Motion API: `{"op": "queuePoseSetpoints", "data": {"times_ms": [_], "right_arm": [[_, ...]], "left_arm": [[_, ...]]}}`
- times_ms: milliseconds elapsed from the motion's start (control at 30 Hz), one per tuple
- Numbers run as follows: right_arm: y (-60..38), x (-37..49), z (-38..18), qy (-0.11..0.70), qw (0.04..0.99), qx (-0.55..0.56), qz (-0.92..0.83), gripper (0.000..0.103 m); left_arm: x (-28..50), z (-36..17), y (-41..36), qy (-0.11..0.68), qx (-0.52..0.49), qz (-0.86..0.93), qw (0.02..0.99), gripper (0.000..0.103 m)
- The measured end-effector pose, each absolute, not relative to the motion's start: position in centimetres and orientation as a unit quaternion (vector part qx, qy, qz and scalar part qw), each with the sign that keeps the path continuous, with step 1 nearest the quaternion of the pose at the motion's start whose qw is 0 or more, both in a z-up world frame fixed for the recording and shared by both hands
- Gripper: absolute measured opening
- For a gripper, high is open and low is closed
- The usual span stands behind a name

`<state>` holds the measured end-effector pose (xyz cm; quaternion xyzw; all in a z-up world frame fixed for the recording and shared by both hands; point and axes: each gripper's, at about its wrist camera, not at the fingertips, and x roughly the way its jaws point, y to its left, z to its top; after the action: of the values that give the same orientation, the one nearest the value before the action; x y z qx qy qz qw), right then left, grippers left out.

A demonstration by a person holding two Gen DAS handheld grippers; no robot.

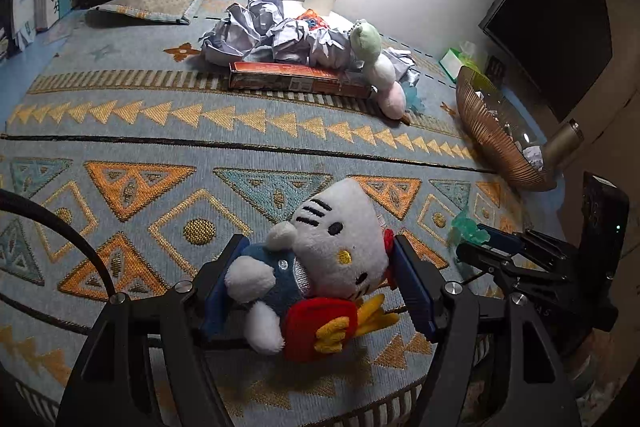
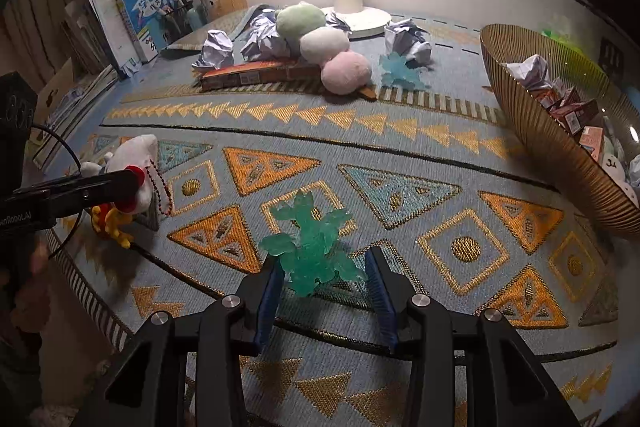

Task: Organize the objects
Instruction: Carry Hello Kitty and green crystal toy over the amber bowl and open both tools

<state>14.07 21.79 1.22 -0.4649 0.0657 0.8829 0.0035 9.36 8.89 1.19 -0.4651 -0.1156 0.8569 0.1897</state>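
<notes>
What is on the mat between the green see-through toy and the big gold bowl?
Nothing: in the right wrist view, only bare patterned mat lies between the green translucent toy, framed by the right gripper, and the gold bowl.

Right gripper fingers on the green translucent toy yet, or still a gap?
Cannot tell. In the right wrist view the right gripper straddles the green translucent toy, jaws open; its right side sits close to the right finger, its left side overlaps the left finger.
</notes>
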Motion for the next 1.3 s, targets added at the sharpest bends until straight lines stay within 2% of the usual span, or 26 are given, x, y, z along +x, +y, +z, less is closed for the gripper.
{"op": "queuePoseSetpoints", "data": {"times_ms": [100,133,167,200,367,400,467,567,800,933,1133,1300], "right_arm": [[22.0,14.5,1.3,0.093,-0.023,-0.466,0.88,0.059],[22.1,14.7,1.2,0.111,-0.026,-0.461,0.88,0.071],[22.2,15.0,1.2,0.124,-0.025,-0.454,0.882,0.076],[21.9,15.2,1.2,0.126,-0.017,-0.447,0.885,0.076],[20.2,14.8,1.0,0.102,0.035,-0.43,0.897,0.074],[19.9,14.6,0.9,0.089,0.048,-0.428,0.898,0.071],[19.5,14.2,1.0,0.064,0.065,-0.426,0.9,0.052],[20.2,14.3,1.3,0.077,0.056,-0.418,0.903,0.048],[24.5,16.2,7.4,0.085,0.078,-0.351,0.929,0.048],[28.6,17.8,12.0,0.078,0.126,-0.302,0.942,0.048],[36.1,19.3,18.2,0.1,0.203,-0.238,0.945,0.048],[41.6,18.5,19.3,0.154,0.237,-0.23,0.931,0.048]], "left_arm": [[9.3,1.3,8.9,-0.128,-0.471,0.847,0.211,0.07],[9.3,1.4,8.9,-0.133,-0.47,0.846,0.216,0.07],[9.3,1.4,8.9,-0.135,-0.47,0.845,0.217,0.07],[9.3,1.5,9.1,-0.134,-0.471,0.845,0.216,0.07],[9.1,1.4,9.8,-0.128,-0.475,0.844,0.215,0.07],[9.1,1.4,10.0,-0.126,-0.476,0.843,0.216,0.07],[9.1,1.4,10.5,-0.119,-0.477,0.844,0.215,0.07],[9.0,1.8,11.1,-0.113,-0.477,0.844,0.217,0.07],[7.4,6.1,15.3,-0.06,-0.44,0.86,0.251,0.07],[5.6,9.7,19.4,-0.026,-0.403,0.869,0.286,0.07],[1.3,14.5,26.7,-0.028,-0.361,0.862,0.354,0.07],[-2.4,15.2,33.2,-0.029,-0.366,0.844,0.39,0.07]]}}
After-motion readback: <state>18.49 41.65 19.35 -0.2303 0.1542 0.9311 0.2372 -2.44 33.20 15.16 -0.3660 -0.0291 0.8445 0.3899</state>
